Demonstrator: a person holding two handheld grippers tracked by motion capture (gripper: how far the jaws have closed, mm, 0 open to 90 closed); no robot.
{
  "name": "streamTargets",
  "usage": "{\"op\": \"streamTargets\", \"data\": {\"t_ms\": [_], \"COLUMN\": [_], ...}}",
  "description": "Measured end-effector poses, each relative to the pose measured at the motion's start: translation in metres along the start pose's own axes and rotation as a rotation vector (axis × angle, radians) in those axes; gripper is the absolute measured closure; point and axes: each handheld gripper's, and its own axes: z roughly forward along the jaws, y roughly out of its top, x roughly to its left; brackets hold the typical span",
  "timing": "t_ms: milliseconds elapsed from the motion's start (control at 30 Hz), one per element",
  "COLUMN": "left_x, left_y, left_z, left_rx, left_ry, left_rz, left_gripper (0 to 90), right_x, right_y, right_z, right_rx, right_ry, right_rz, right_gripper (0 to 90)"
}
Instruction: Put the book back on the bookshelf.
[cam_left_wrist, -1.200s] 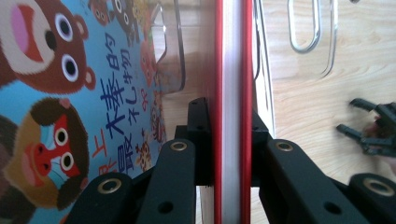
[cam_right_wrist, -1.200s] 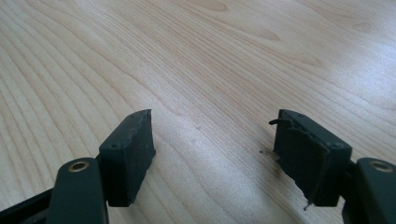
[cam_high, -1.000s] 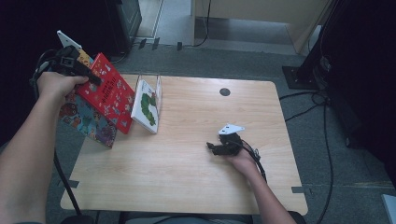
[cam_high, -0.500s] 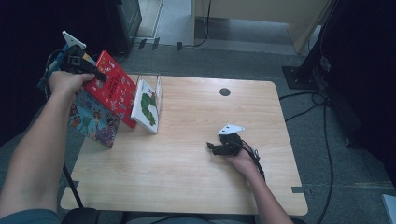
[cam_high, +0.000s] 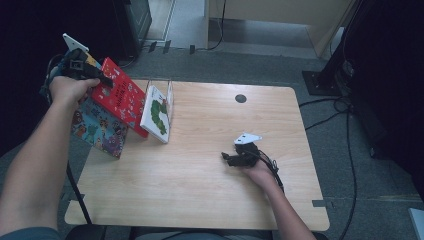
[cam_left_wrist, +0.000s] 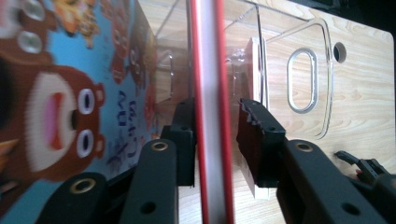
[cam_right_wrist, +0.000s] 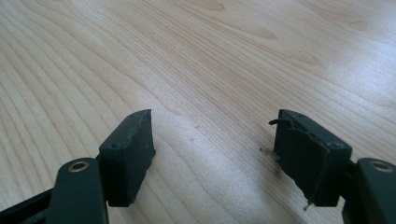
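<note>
My left gripper (cam_high: 104, 80) is raised over the table's far left corner, shut on the top edge of a red picture book (cam_high: 120, 97). In the left gripper view the red book's (cam_left_wrist: 212, 93) edge runs up between the jaws of that gripper (cam_left_wrist: 215, 123). Behind it leans a blue book with cartoon bears (cam_high: 97, 130) (cam_left_wrist: 56, 107). A white caterpillar book (cam_high: 157, 115) stands in a clear plastic rack (cam_high: 170, 92) (cam_left_wrist: 303, 79). My right gripper (cam_high: 227, 159) (cam_right_wrist: 212, 140) rests on the wood at centre right, open, nothing between its jaws.
The wooden table (cam_high: 200, 200) has a round cable hole (cam_high: 240, 98) at the back. Cables trail on the floor to the right, and dark equipment stands around the table's far side.
The left hand and the red book have shifted slightly right, toward the rack, with the book held a bit steeper. The right gripper has stayed still.
</note>
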Motion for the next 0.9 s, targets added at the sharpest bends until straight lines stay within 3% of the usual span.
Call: {"op": "streamTargets", "data": {"t_ms": [267,500,700,900], "left_x": [0.0,0.004,-0.006,-0.021], "left_y": [-0.003,-0.011,-0.02,-0.03], "left_z": [-0.021,-0.042,-0.055,-0.057], "left_rx": [-0.033,-0.083,-0.089,-0.087], "left_ry": [0.013,-0.054,-0.081,-0.106], "left_rz": [0.015,-0.002,0.027,0.065], "left_gripper": [59.3,54.9,51.8,51.2], "right_x": [0.0,0.0,0.0,0.0], "right_y": [0.0,0.0,0.0,0.0], "right_z": [0.0,0.0,0.0,0.0], "right_rx": [-0.001,-0.001,0.0,0.003], "right_ry": [-0.001,-0.001,-0.001,0.003], "right_rz": [-0.001,-0.002,-0.002,-0.003], "right_gripper": [28.4,28.3,27.8,26.1]}}
